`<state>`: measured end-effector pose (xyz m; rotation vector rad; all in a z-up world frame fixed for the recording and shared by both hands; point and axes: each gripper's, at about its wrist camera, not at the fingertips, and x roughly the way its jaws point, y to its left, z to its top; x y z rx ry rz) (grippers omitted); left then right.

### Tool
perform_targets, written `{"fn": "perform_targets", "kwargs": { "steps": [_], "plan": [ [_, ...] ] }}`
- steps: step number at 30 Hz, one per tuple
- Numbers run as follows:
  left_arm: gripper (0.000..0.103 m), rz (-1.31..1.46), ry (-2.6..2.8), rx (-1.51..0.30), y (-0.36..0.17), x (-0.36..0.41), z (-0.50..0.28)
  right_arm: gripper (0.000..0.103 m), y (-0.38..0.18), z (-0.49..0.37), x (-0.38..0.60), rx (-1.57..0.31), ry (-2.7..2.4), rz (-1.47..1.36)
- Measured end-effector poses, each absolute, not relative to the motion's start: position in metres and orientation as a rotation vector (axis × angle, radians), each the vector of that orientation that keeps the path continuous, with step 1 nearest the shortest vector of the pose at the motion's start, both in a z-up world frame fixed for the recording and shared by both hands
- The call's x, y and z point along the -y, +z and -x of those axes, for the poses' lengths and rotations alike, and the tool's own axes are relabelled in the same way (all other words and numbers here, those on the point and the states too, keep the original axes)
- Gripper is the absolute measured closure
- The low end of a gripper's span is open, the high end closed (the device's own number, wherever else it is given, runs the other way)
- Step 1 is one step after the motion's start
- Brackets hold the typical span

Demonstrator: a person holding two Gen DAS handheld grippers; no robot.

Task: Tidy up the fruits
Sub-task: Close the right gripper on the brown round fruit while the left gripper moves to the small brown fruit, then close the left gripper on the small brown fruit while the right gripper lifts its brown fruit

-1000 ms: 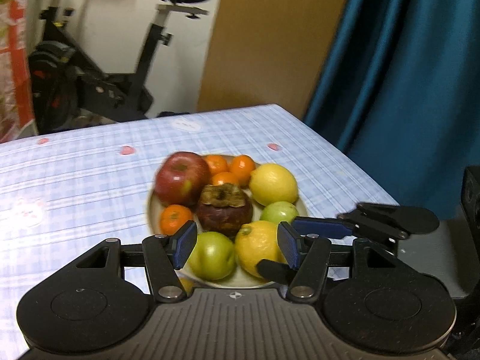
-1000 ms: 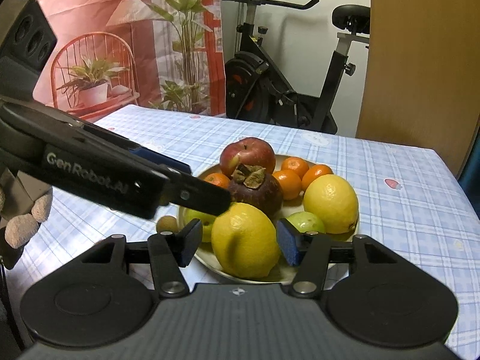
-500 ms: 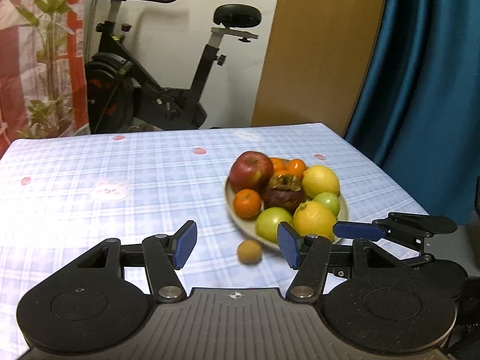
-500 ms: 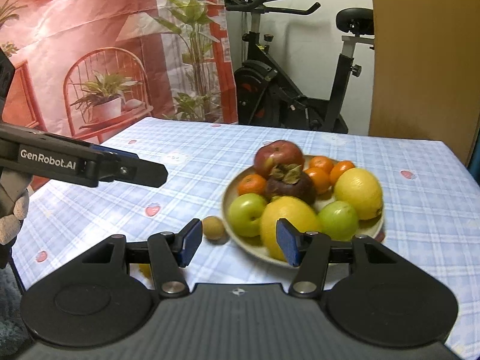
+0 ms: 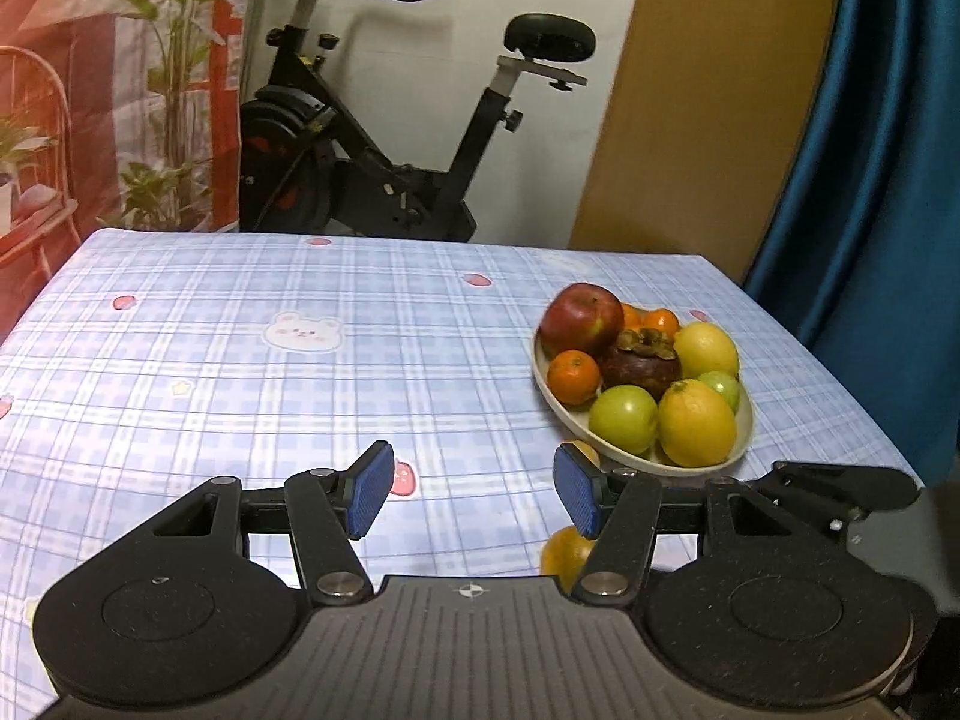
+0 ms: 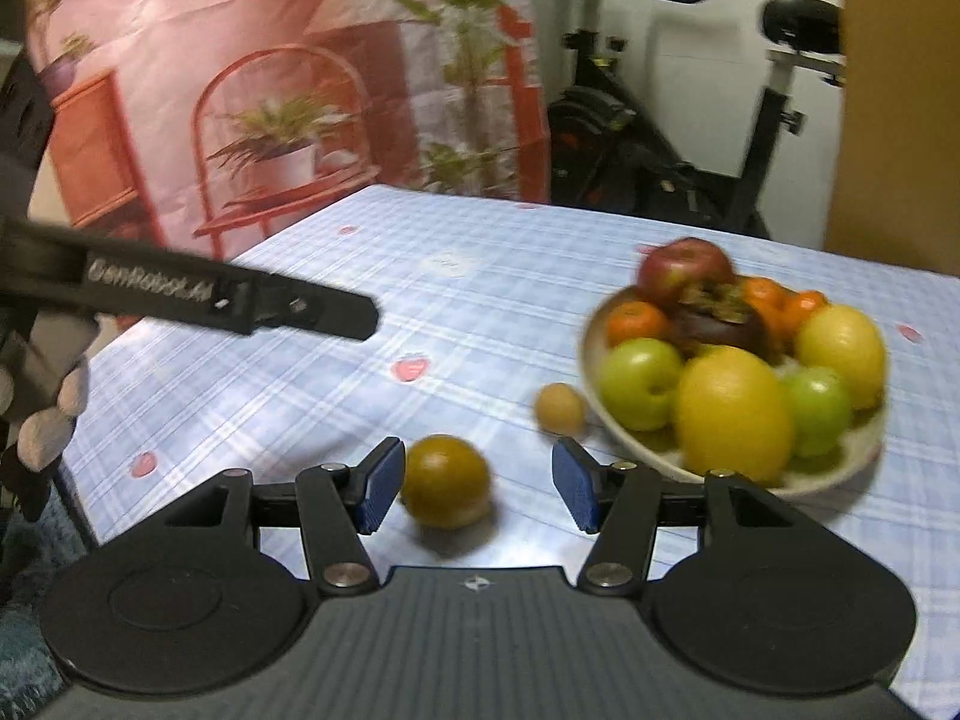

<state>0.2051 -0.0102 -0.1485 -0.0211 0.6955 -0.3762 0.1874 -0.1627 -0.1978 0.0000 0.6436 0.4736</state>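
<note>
A cream plate at the table's right holds a red apple, a dark purple fruit, two lemons, green apples and tangerines. Two loose fruits lie on the cloth left of the plate: a small brown fruit and an orange-yellow fruit. My right gripper is open; the orange-yellow fruit lies between its fingers, close to the left pad, with no sign that it is pressed. My left gripper is open and empty over bare cloth. Its right finger half hides the orange-yellow fruit.
The table has a blue checked cloth. An exercise bike stands behind it, a blue curtain to the right, a red printed hanging to the left. A gloved hand holds the left gripper's body.
Both grippers have drawn back from the plate and moved left, so the plate now sits to the right in each view. The loose orange-yellow fruit has come between the right gripper's fingers.
</note>
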Motion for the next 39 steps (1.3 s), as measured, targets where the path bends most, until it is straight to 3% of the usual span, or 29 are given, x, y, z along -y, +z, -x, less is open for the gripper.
{"fn": "perform_targets", "kwargs": {
  "steps": [10, 15, 29, 35, 39],
  "plan": [
    [0.041, 0.03, -0.373, -0.716, -0.158, 0.012, -0.211, 0.046, -0.217, -0.204, 0.145, -0.692, 0.504, 0.036],
    [0.042, 0.022, -0.378, -0.726, -0.163, 0.013, -0.212, 0.057, -0.22, -0.201, 0.153, -0.696, 0.514, 0.004],
    [0.051, -0.216, -0.523, -0.631, -0.155, 0.066, -0.226, 0.057, -0.208, -0.18, 0.213, -0.604, 0.4, -0.15],
    [0.051, -0.274, -0.589, -0.698, -0.182, 0.086, -0.235, 0.057, -0.204, -0.178, 0.237, -0.588, 0.34, -0.206],
    [0.057, -0.277, -0.612, -0.729, -0.195, 0.093, -0.239, 0.057, -0.207, -0.18, 0.239, -0.599, 0.325, -0.21]
  ]
}}
